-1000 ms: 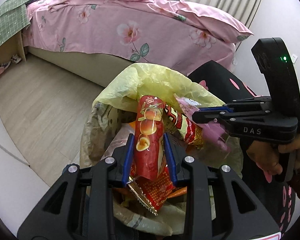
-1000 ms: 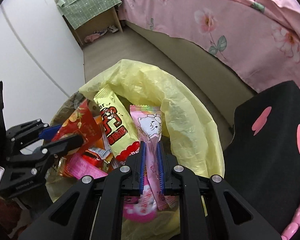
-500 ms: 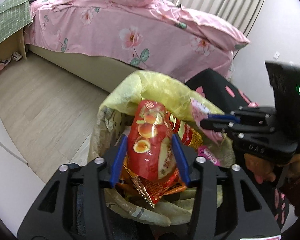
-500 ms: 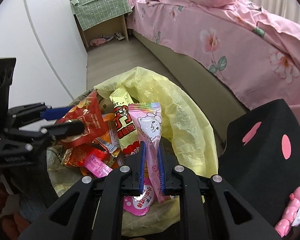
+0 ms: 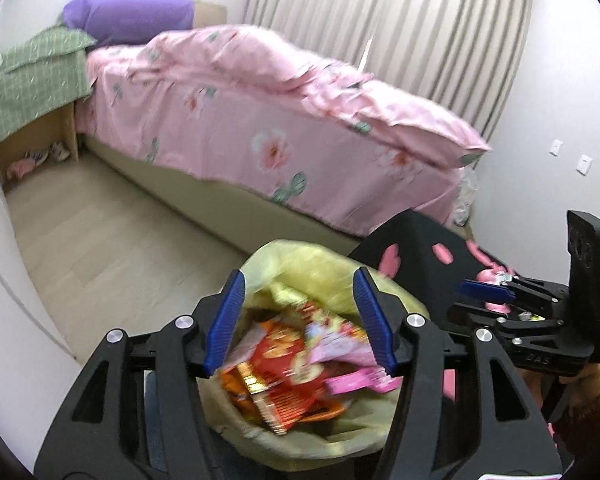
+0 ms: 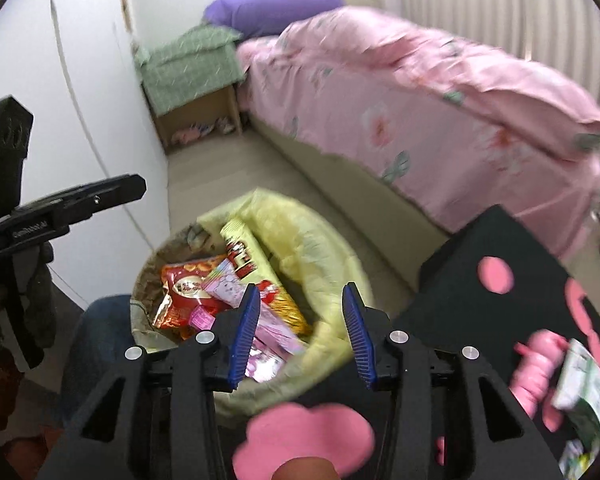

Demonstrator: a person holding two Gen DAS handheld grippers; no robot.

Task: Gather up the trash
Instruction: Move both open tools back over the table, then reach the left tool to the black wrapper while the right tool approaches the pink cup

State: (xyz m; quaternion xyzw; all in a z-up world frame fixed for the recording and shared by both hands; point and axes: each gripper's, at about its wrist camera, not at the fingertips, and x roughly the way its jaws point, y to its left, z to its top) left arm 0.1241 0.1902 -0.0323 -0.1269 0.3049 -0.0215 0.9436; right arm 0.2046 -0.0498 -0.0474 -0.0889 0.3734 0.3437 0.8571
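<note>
Left tool [image 5: 300, 320]: above the bin, jaws apart and widening, nothing pinched between the blue pads [image 5: 226, 320]. Right tool [image 6: 300, 334]: likewise spreading, pads bare, nothing gripped, poised over the near rim of the bin and the edge of the black table.

Trash bin [image 6: 320, 248] on the floor, lined with a pale yellow bag [image 5: 300, 256], standing between the white wall and the black table [image 6: 480, 240] with pink blossom shapes. Inside the bag, loose and lying on the heap:
- red snack packet [image 6: 184, 288], flat, toward the left side of the bin
- pink wrapper [image 6: 228, 286], slanting across the red packet and running down toward the near rim
- yellow-and-red wrapper [image 6: 240, 248], leaning against the far side of the liner

Same pile in the left wrist view, blurred: red packet and pink wrapper in the middle of the bag, details unreadable.

On the black table, near its right end: a pink toy-like object [image 6: 536, 368] beside a green-and-white packet [image 6: 584, 392]; kind of packet not legible.

Behind: bed [image 5: 260, 120] under a pink floral cover, purple pillow [image 5: 128, 16] at its head, green checked cloth [image 5: 36, 76] over a wooden bedside stand, pleated curtain [image 5: 420, 28] along the far wall.
</note>
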